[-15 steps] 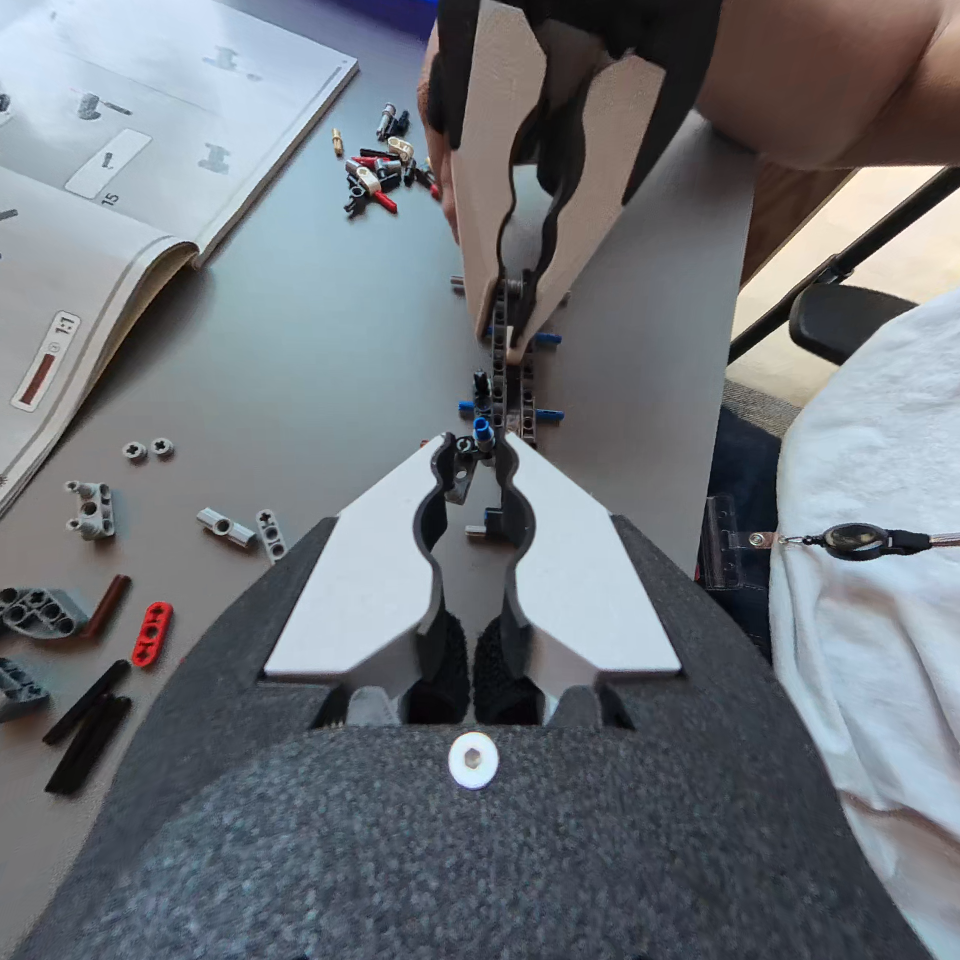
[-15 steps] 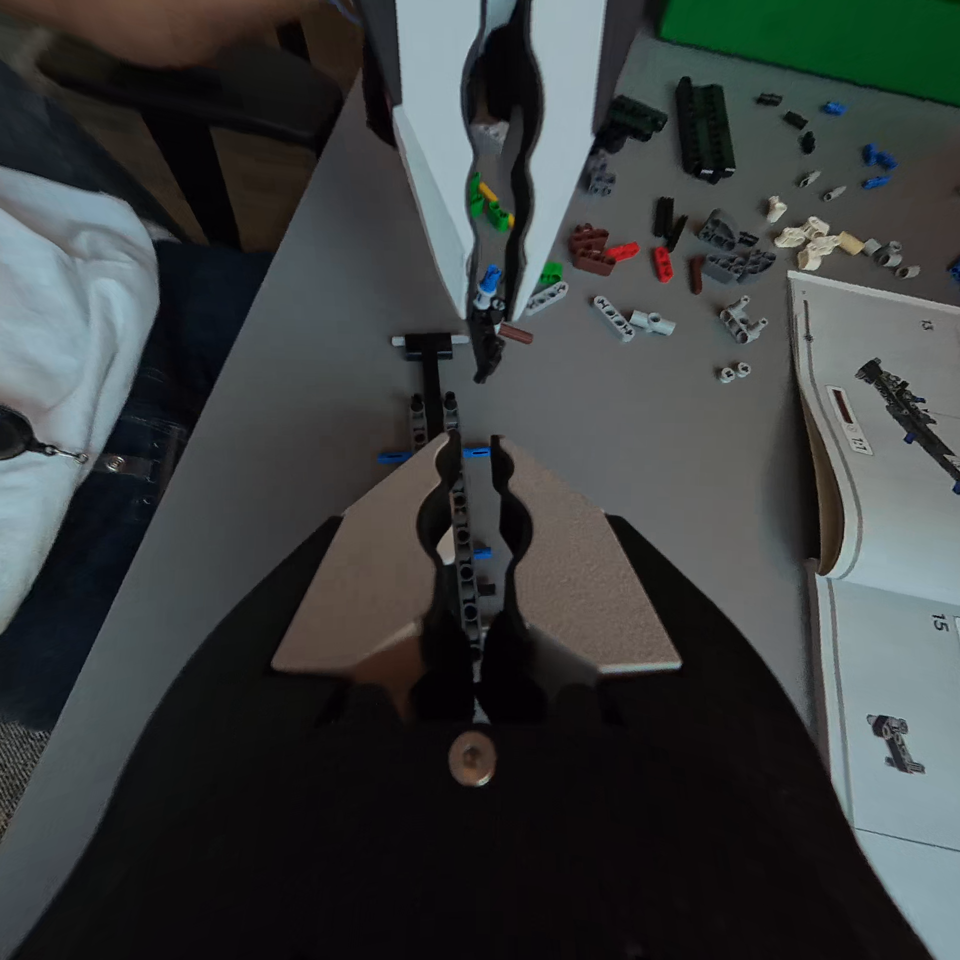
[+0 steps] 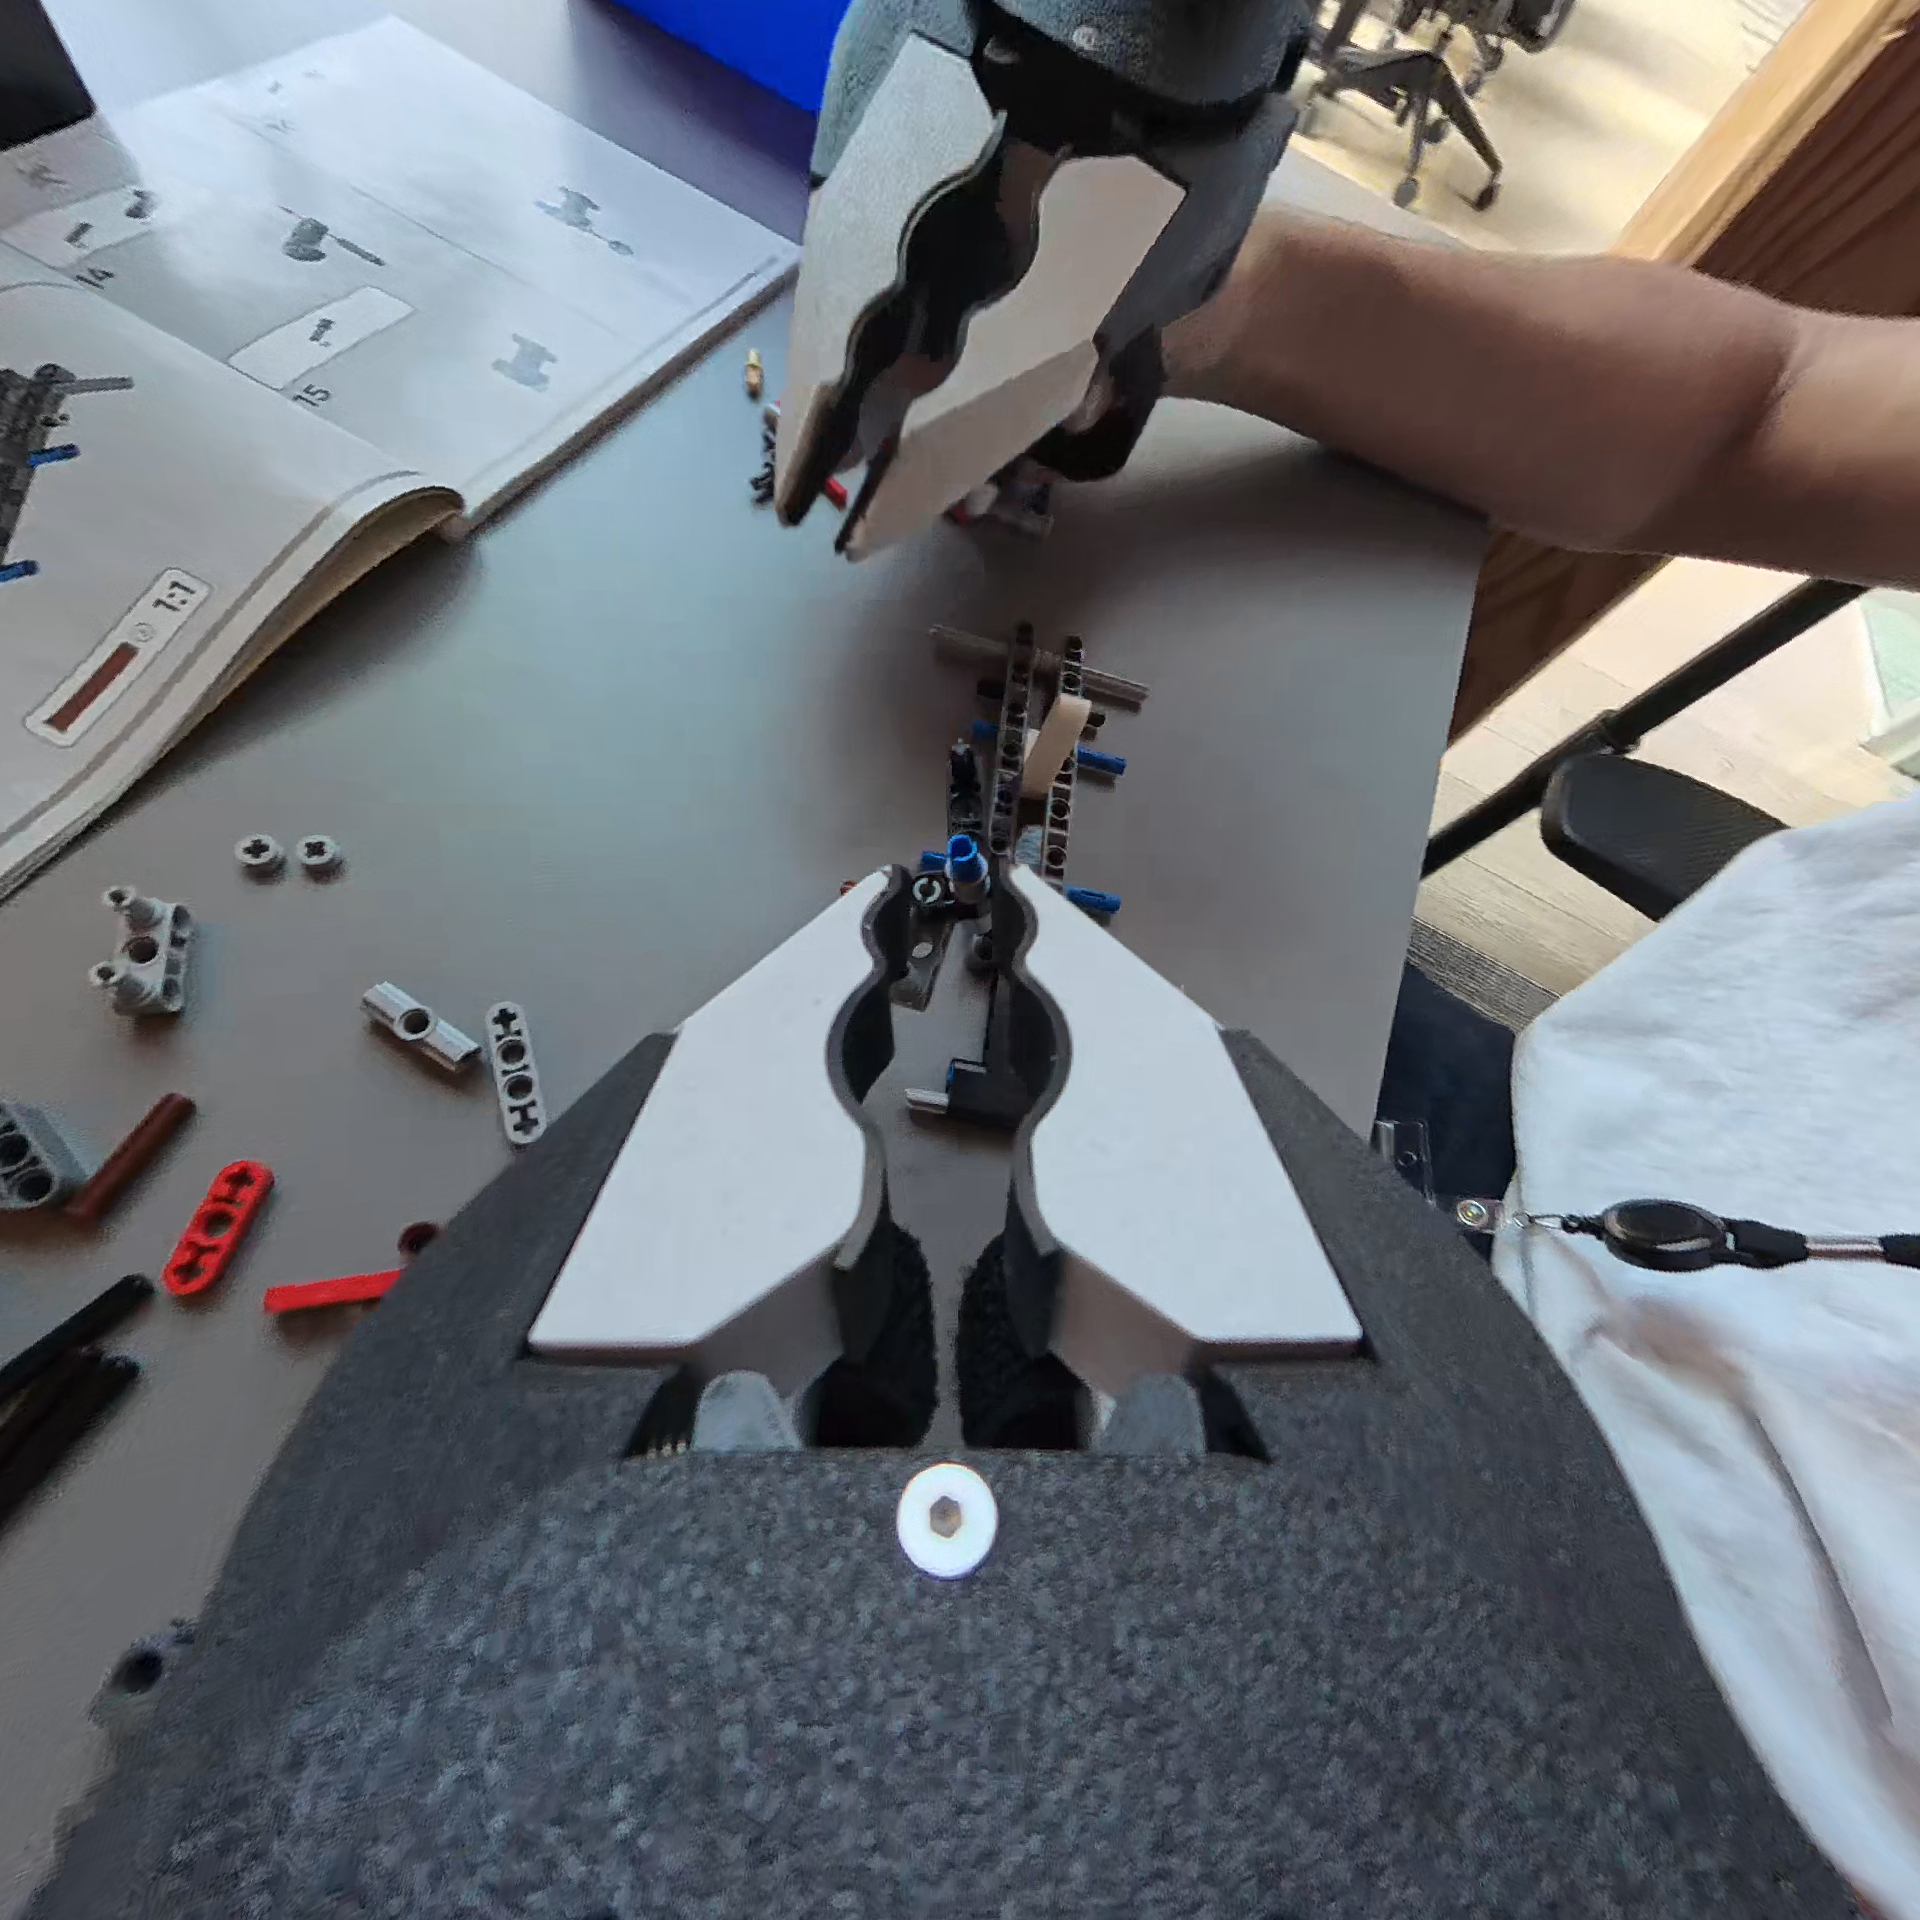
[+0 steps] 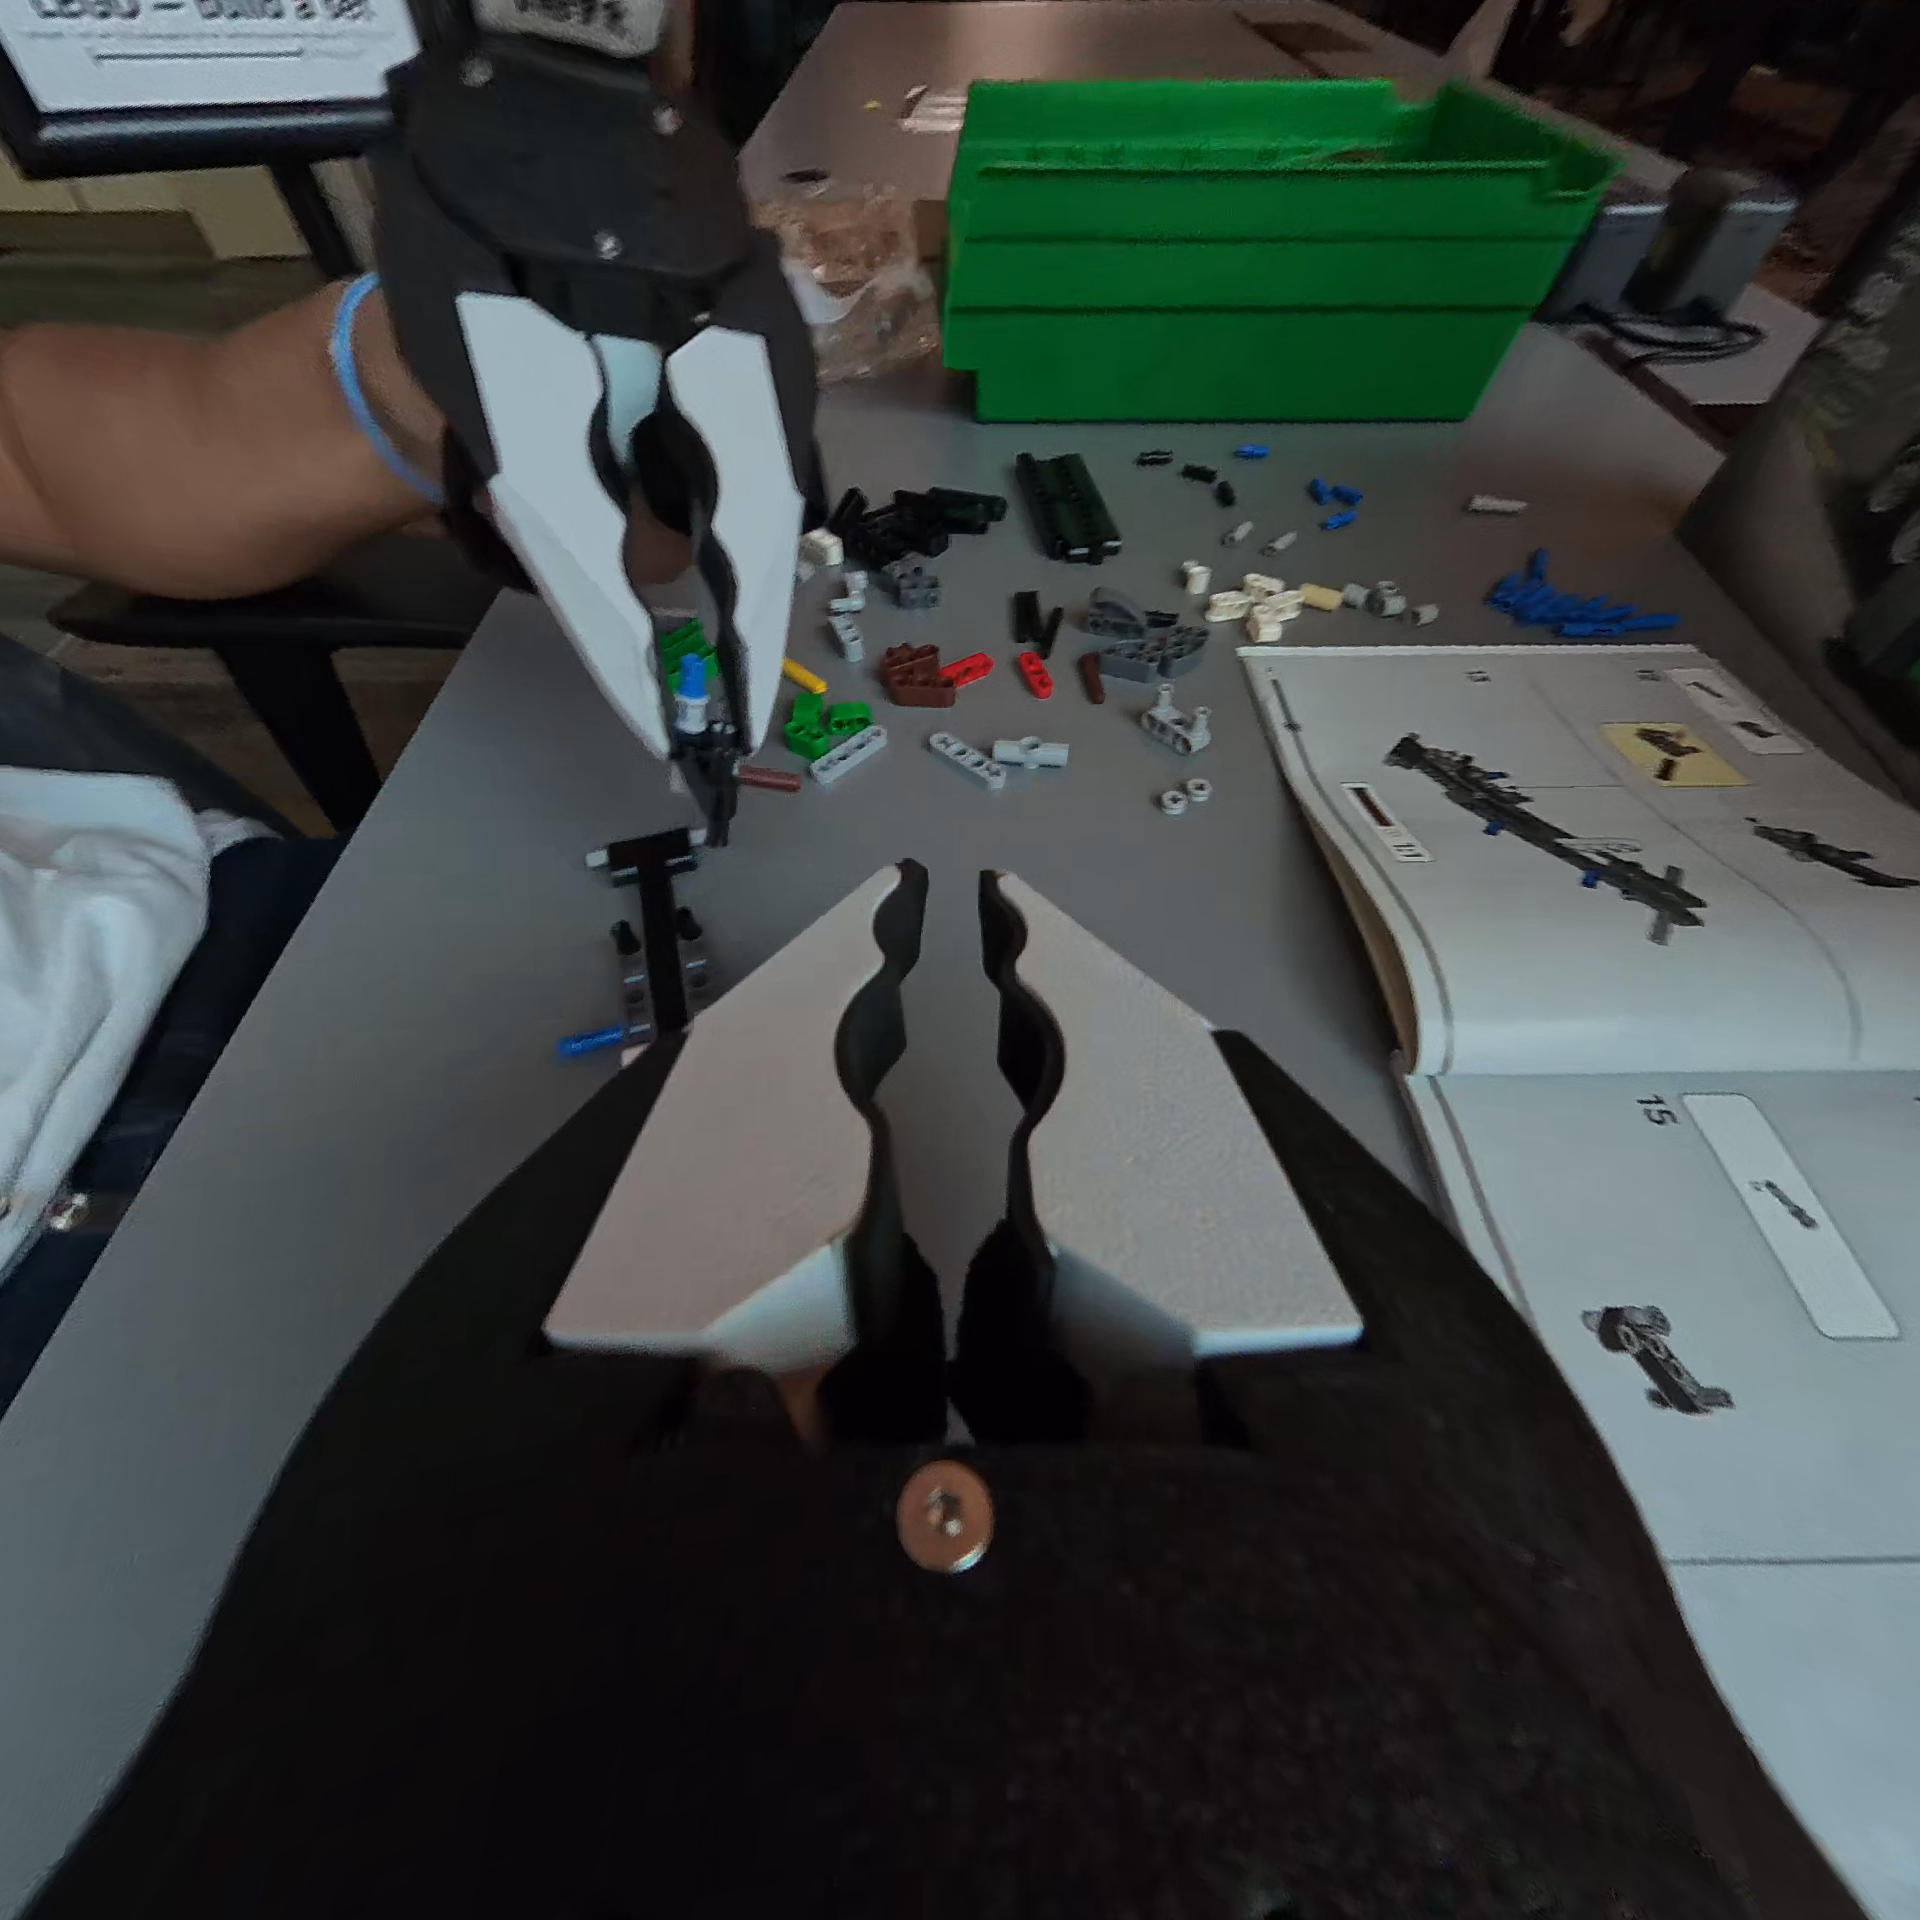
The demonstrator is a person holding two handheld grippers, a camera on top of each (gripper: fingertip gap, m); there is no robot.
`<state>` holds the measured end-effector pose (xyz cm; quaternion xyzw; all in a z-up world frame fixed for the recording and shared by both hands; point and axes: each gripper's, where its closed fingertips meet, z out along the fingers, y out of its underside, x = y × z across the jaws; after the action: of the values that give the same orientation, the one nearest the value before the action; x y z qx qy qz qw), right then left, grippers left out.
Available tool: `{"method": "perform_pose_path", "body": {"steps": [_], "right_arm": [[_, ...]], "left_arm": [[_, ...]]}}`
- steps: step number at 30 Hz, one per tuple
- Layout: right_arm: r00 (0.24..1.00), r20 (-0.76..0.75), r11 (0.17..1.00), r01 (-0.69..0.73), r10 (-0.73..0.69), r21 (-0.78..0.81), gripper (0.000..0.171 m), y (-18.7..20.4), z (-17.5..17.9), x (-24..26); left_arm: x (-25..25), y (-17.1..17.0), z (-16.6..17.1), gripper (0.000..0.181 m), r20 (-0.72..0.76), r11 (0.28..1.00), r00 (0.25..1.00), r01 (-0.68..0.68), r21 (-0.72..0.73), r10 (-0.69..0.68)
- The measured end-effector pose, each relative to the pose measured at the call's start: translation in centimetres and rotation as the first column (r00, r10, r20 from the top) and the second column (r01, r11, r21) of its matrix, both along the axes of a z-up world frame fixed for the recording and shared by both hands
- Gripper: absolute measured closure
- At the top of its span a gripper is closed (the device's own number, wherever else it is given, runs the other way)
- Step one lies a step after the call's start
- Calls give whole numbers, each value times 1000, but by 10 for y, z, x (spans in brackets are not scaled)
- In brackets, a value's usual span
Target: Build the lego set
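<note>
left gripper (image 3: 951, 894): jaws clenched on a small black sub-assembly with blue pin (image 3: 964, 858), held just above the desk (image 3: 644, 727).
right gripper (image 4: 943, 883): jaws released, empty.
long beam assembly (image 3: 1039, 748): lying free on the desk, just ahead.
step: joining sub-assembly to beam.
next: probably the right gripper steadies the beam.

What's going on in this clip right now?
A person is building a Lego set with a handheld tool in each hand. The left tool is shut on a small dark sub-assembly with a blue pin, held just above the table. The right tool is empty, its jaws slightly apart, raised clear of the long beam assembly lying near the table edge. Loose parts are scattered beside an open instruction booklet, with a green bin behind.
</note>
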<state>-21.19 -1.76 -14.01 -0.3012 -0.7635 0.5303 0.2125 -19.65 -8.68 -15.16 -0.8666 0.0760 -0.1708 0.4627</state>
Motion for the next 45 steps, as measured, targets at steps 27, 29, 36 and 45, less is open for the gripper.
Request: {"method": "perform_pose_path", "body": {"steps": [27,29,36,45], "right_arm": [[976,-215,999,28,-35,-36,156,-54,49,19],[978,-203,999,44,-43,-2,167,-52,43,17],[967,-209,982,168,-148,82,171,-10,34,-1],[902,152,915,402,-403,37,151,54,-7,-27]], "left_arm": [[4,4,51,168,691,980,723,-138,144,0],[6,5,47,168,661,981,751,-133,143,6],[-43,5,30,168,202,953,961,-230,197,190],[-93,35,37,168,-73,977,988,-125,175,139]]}}
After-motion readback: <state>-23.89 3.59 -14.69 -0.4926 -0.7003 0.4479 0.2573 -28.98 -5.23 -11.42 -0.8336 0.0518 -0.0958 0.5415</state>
